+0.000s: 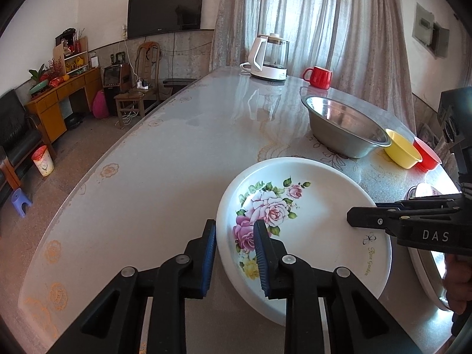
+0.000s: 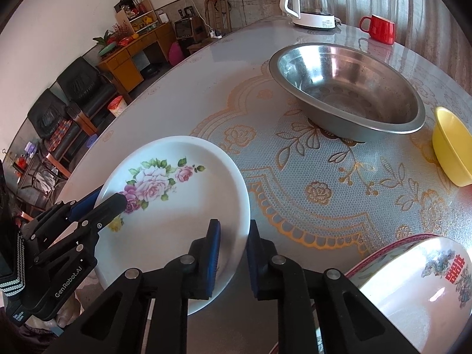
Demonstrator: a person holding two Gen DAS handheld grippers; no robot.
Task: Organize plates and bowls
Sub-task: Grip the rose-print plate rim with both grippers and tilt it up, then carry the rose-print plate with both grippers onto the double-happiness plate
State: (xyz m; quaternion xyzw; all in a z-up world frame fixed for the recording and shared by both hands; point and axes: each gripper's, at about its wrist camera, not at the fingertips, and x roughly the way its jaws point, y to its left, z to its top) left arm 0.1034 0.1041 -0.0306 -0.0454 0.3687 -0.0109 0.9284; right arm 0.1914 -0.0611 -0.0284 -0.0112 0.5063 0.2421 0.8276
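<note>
The rose plate (image 1: 306,230) lies at the lower centre of the left wrist view, on the table (image 1: 165,153) and well short of the steel bowl (image 1: 345,126) in the upper right. The left gripper (image 1: 234,253) has its fingers spread astride the plate's near-left rim, one pad outside and one over the flower print; they look apart from the rim, not yet pressed on it. The right gripper (image 2: 234,253) straddles the opposite rim in the same way, also spread, at the lower centre of its own view.

To lift well, both should probably close squarely on the rim together and rise level, since a glazed plate is likely slippery and could tip if one side leads. A second patterned plate (image 2: 419,289) waits at the lower right, seemingly the place to stack it. The yellow bowl (image 2: 454,147) and red bowl (image 1: 426,155) sit beside the steel one.

The table is glossy, with a lace-patterned clear cover. A kettle (image 1: 270,57) and red mug (image 1: 318,76) stand at its far end, before curtains; a television (image 1: 165,10) hangs upper left.
</note>
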